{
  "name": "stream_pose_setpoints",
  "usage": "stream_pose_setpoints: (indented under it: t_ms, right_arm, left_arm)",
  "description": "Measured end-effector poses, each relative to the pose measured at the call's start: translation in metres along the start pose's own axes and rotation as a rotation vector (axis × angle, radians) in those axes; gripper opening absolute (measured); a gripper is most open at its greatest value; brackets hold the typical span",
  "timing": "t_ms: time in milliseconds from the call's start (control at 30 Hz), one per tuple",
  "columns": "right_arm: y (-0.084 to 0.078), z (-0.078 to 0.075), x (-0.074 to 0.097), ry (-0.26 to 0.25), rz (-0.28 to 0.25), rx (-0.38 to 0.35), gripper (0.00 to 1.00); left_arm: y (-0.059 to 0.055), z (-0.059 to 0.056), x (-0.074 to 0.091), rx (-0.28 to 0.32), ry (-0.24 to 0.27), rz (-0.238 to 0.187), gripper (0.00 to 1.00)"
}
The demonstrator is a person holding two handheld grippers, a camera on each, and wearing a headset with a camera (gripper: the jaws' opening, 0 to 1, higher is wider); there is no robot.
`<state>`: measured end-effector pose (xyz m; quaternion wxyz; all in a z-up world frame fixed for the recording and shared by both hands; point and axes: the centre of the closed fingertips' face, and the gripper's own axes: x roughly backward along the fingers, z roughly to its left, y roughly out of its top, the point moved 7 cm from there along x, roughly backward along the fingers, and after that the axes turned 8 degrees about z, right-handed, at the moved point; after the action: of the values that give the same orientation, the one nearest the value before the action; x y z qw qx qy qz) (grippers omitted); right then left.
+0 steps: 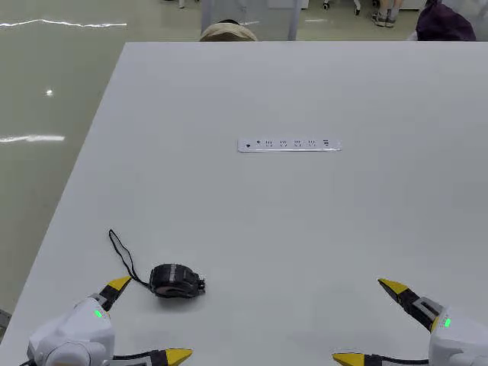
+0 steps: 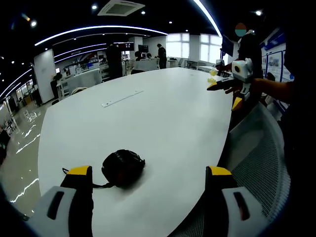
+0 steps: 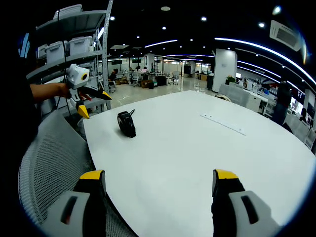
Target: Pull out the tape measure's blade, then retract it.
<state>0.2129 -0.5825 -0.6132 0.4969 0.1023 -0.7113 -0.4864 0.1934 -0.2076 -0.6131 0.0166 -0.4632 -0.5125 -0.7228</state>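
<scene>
A black tape measure [image 1: 176, 280] with a thin black wrist cord lies near the table's front left; its blade is fully in. It also appears as the tape measure [image 2: 123, 167] and, further off, the tape measure [image 3: 127, 123]. My left gripper [image 1: 146, 320] is open, just in front of and left of it, nothing between its yellow-tipped fingers. In its own view the left gripper [image 2: 149, 174] frames the case without touching it. My right gripper [image 1: 375, 322] stands open at the front right, far from the tape; right gripper [image 3: 159, 177] holds nothing.
A white power strip [image 1: 288, 145] lies flat mid-table. The white table [image 1: 305, 221] ends close to me, with a grey mesh chair [image 3: 54, 158] below its edge. People and shelving stand in the background hall.
</scene>
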Motion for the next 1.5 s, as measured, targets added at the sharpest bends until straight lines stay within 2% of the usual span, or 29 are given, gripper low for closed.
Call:
stream_pose_setpoints:
  t_ms: [367,533,700,833,1167,1500]
  right_arm:
    - [0.002,-0.004,-0.004,0.028,0.006,0.016,0.88]
    - [0.003,-0.006,-0.007,0.043,0.012,0.025,0.86]
    - [0.005,-0.007,-0.011,0.063,0.018,0.039,0.85]
    - [0.007,-0.008,-0.014,0.075,0.018,0.055,0.83]
    - [0.012,-0.014,-0.022,0.099,0.012,0.076,0.8]
    - [0.018,-0.017,-0.035,0.151,0.025,0.115,0.77]
  left_arm:
    - [0.009,0.012,-0.004,-0.053,0.004,0.026,0.88]
    - [0.015,0.016,-0.008,-0.058,-0.002,0.019,0.86]
    - [0.016,0.018,-0.014,-0.077,-0.033,0.039,0.84]
    - [0.016,0.022,-0.018,-0.119,-0.065,0.078,0.82]
    - [0.018,0.039,-0.021,-0.136,-0.072,0.108,0.79]
    - [0.017,0.042,-0.032,-0.171,-0.118,0.13,0.75]
